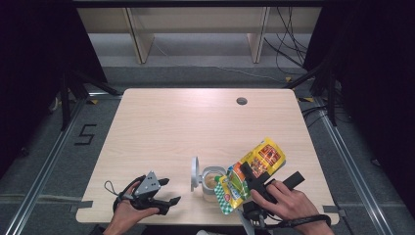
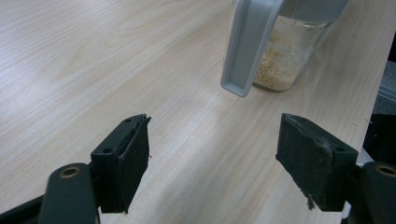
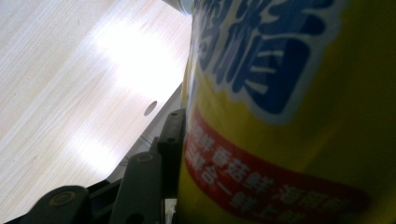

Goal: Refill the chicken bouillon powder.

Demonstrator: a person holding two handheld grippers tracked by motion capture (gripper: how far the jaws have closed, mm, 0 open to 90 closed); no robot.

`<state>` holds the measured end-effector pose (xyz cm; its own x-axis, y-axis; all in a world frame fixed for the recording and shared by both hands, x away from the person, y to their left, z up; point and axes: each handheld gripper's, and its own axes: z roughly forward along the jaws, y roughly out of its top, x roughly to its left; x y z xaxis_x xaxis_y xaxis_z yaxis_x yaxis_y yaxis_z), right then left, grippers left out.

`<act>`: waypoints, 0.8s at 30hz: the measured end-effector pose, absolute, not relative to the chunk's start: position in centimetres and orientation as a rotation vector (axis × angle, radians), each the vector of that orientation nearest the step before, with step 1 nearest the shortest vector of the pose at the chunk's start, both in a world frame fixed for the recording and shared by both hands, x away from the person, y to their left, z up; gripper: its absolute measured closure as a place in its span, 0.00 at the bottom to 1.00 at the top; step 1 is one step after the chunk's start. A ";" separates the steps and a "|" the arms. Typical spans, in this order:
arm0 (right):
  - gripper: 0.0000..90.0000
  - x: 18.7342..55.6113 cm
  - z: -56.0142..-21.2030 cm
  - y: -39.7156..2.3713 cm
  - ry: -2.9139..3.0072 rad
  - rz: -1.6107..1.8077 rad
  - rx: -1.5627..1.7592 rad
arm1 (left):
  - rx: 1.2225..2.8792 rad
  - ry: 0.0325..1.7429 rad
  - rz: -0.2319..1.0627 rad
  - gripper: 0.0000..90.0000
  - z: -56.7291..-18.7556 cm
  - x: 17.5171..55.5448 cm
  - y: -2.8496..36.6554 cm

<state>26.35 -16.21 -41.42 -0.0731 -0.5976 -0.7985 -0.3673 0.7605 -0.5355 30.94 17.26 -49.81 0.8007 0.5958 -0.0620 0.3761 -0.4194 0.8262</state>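
The right tool [image 1: 243,182] clamps the soft, crinkly pouch [image 1: 250,174] mid-body, tilted over the open jar [image 1: 211,183] at the counter's [image 1: 161,127] near edge, a light, likely slippery load, while the left tool [image 1: 166,193] rests open and empty.

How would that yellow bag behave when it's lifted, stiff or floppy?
Probably floppy: the yellow bag is a thin printed pouch and bends where the right gripper clamps it. Likely light, since it hangs tilted over the jar from one grip. Its glossy film may be slippery.
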 end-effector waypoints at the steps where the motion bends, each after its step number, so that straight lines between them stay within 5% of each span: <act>1: 0.68 26.4 -41.4 -16.2 1.687 -0.226 -0.771 | 2.052 0.723 0.297 0.28 -49.8 30.9 17.2; 24: 0.68 26.3 -41.3 -16.2 1.685 -0.225 -0.769 | 2.080 0.709 0.310 0.28 -49.6 30.9 17.4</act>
